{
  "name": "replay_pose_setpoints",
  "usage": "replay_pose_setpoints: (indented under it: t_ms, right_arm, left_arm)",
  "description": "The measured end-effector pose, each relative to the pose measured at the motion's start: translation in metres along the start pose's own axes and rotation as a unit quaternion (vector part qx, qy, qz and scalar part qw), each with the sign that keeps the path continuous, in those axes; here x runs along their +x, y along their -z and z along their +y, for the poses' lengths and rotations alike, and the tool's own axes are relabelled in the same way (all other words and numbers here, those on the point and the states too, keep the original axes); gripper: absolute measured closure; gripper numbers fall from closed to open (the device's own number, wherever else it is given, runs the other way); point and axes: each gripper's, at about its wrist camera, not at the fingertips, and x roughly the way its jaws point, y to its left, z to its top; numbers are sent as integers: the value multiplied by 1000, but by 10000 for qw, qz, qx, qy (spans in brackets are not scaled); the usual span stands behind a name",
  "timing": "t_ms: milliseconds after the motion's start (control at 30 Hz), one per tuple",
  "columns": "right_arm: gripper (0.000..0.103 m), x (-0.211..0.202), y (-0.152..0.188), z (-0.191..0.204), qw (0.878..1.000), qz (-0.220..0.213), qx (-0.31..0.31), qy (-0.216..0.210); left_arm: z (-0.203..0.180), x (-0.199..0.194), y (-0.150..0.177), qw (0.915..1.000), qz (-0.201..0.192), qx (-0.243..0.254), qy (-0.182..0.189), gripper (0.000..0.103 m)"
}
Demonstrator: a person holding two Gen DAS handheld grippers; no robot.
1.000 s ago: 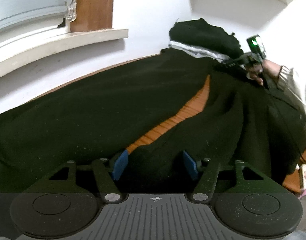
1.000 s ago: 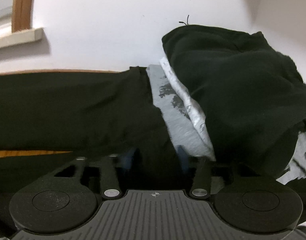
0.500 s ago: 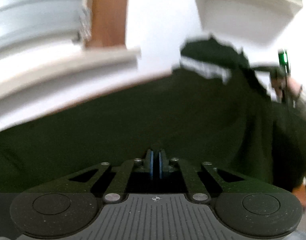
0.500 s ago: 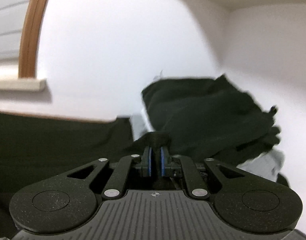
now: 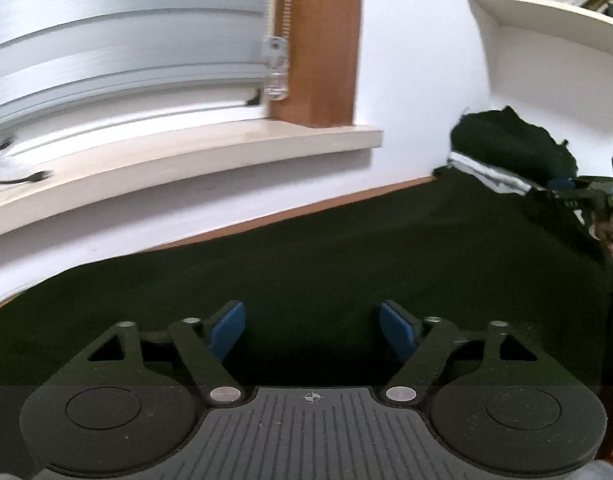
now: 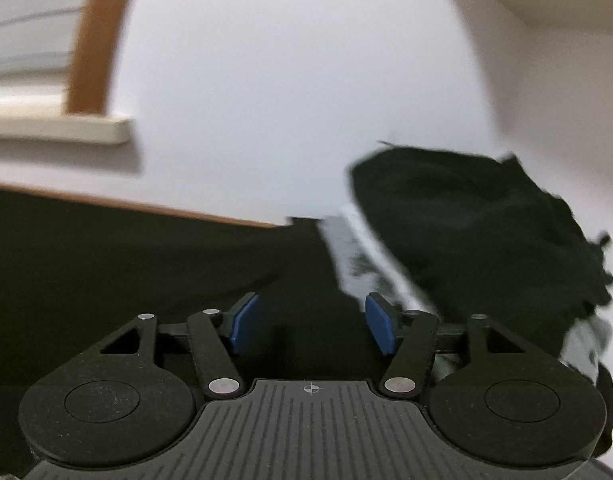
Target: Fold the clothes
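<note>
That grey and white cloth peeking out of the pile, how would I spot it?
Follow the white wall down to its right corner, where a rumpled heap of black clothes sits. The grey and white printed cloth pokes out just under the heap's left edge, beside the flat spread black garment. It is the only pale fabric among black ones.

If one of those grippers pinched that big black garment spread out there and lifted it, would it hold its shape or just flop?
Probably flop: the black garment lies flat and follows the surface under it, like soft cloth. It would likely drag and sag from one pinch, as it spreads wide. Slipping seems unlikely; the surface looks matte.
</note>
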Motion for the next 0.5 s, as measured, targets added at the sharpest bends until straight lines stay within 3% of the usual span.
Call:
replay_pose_setpoints:
  t_ms: [233, 500]
  right_arm:
    - [43, -15, -24, 98, 9915, -34, -442, -1221]
    - [43, -37, -65, 231, 9546, -131, -810, -2865]
  left_arm:
    - [54, -55, 6, 9967, -211, -566, -539, 22]
    - [110, -139, 1, 9837, -629, -997, -1355, 15]
